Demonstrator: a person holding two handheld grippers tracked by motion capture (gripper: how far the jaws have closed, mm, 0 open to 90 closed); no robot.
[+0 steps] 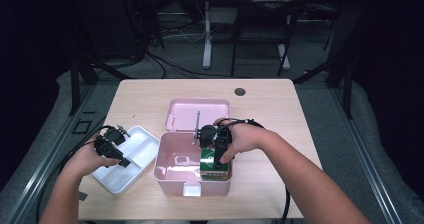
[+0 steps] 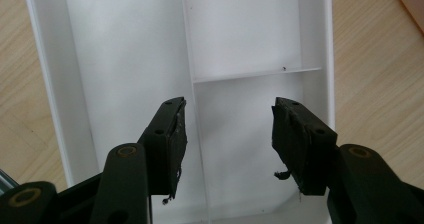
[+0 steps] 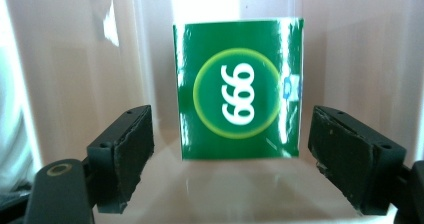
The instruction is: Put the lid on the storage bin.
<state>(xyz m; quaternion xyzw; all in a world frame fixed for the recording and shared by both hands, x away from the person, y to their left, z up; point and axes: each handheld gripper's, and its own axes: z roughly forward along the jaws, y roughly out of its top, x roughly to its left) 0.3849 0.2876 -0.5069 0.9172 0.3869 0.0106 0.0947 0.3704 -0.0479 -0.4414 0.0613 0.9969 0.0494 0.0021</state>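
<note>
In the high view, the right gripper [image 1: 218, 153] is in the pink bin [image 1: 170, 176], by the green box [image 1: 215, 166] at its right wall.

In the left gripper view, the left gripper [image 2: 227, 134] hangs released over the white tray [image 2: 130, 59].

In the right gripper view, the fingers [image 3: 127, 154] are spread beside the box [image 3: 239, 89], not touching it. It stands against the wall, printed face toward the camera, long axis unclear. The jaws should probably be centred on its sides before closing.

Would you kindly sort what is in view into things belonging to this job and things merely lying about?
Job:
- green printed box
- open pink plastic case
- white divided plastic tray
- right gripper, open
- left gripper, open

Lying about:
- round dark table hole
- floor cables
</note>
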